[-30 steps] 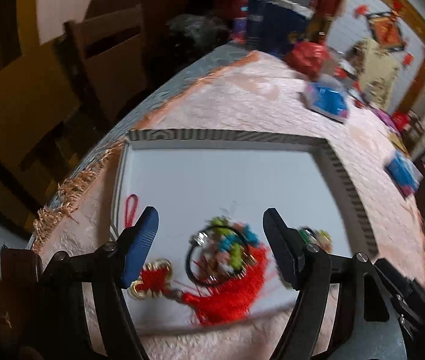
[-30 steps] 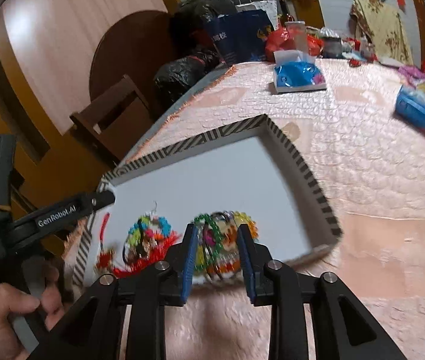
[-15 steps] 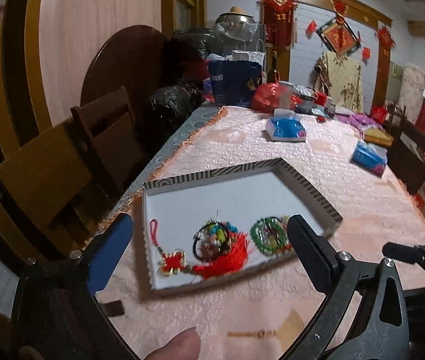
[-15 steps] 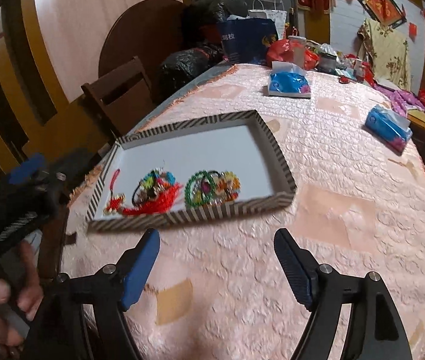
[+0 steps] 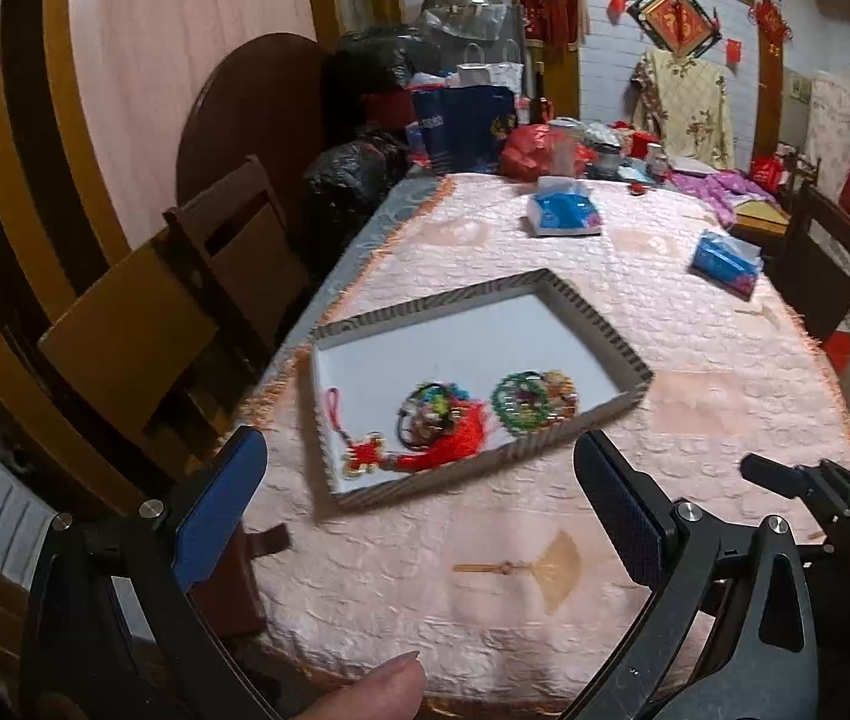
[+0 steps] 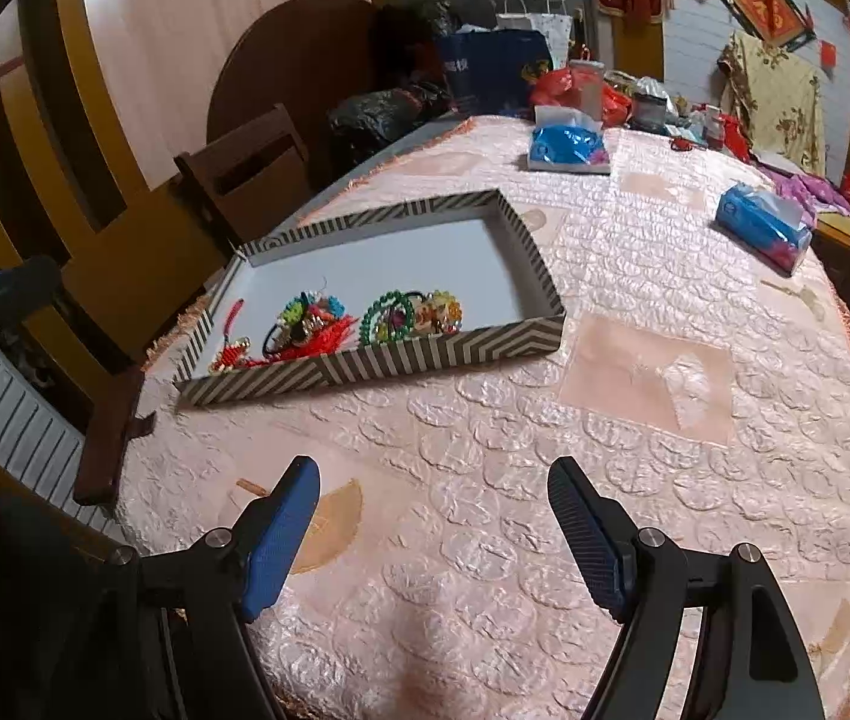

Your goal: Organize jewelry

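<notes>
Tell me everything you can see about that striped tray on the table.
The tray is a shallow rectangular box, seemingly cardboard, with black-and-white striped walls and a plain white floor. It lies flat on the pink tablecloth near the table's edge beside a wooden chair. A red knotted tassel and two clusters of colourful beaded bracelets lie along its near side; the far part is bare.

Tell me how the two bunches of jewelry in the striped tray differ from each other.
The left bunch has a long red tassel and a red knot on a cord trailing toward the tray's corner; the right bunch has none. The left bunch includes a dark ring, while the right bunch shows a green beaded ring. Both are colorful beaded pieces lying apart near the front wall of the striped tray, untouched by either gripper.
</notes>
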Demonstrator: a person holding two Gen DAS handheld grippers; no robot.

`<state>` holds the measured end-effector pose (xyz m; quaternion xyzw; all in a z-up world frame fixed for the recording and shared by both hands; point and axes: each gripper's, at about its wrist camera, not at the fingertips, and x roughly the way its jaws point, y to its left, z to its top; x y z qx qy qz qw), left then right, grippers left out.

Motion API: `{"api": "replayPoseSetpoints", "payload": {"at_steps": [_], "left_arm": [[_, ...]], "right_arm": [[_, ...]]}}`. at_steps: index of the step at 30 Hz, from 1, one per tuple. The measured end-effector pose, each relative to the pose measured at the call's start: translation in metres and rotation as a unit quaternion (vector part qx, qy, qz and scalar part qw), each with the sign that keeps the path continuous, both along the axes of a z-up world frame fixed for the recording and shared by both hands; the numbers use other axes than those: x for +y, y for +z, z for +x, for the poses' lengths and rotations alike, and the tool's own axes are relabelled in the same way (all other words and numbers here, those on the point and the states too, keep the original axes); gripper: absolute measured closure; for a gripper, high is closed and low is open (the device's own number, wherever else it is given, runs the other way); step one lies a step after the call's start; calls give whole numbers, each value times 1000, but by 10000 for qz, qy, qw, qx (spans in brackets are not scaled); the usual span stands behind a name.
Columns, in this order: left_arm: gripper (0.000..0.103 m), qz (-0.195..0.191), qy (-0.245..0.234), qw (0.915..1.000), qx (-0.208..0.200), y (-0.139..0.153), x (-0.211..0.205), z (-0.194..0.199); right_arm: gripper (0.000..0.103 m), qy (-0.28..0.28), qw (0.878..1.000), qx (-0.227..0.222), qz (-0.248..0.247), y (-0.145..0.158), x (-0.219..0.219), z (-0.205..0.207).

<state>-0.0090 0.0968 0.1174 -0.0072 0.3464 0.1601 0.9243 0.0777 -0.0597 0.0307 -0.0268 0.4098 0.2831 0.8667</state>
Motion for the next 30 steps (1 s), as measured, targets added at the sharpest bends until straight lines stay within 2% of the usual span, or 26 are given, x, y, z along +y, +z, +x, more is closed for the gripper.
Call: {"api": "replayPoseSetpoints", "payload": {"at_steps": [4, 12, 16, 19, 22, 23, 26, 30], "left_arm": [[0, -65, -51, 10000, 20, -5, -2, 5], [0, -410, -155, 9988, 225, -31, 7, 38], [0, -443, -321, 9982, 254, -43, 6, 60], [0, -360, -392, 9985, 149, -51, 9, 71], [1, -185, -315, 9993, 48, -67, 17, 74], [1, -198, -204, 9992, 276, -76, 22, 79], [1, -497, -166, 9980, 359, -78, 33, 80], [1, -529, -77, 9978, 400, -81, 38, 79]], "right_arm": [[27, 97, 9998, -139, 89, 10, 0, -6], [27, 167, 9994, -270, -160, 9, -5, -13], [27, 77, 9992, -322, -241, 9, -11, -12], [27, -10, 9995, -300, -117, 12, -14, -11], [27, -19, 9992, -388, -115, 16, -9, -13], [27, -26, 9991, -404, -135, 16, -7, -12], [27, -9, 9991, -366, -195, 15, 1, -9], [27, 21, 9990, -354, -274, 12, 15, -6]]}}
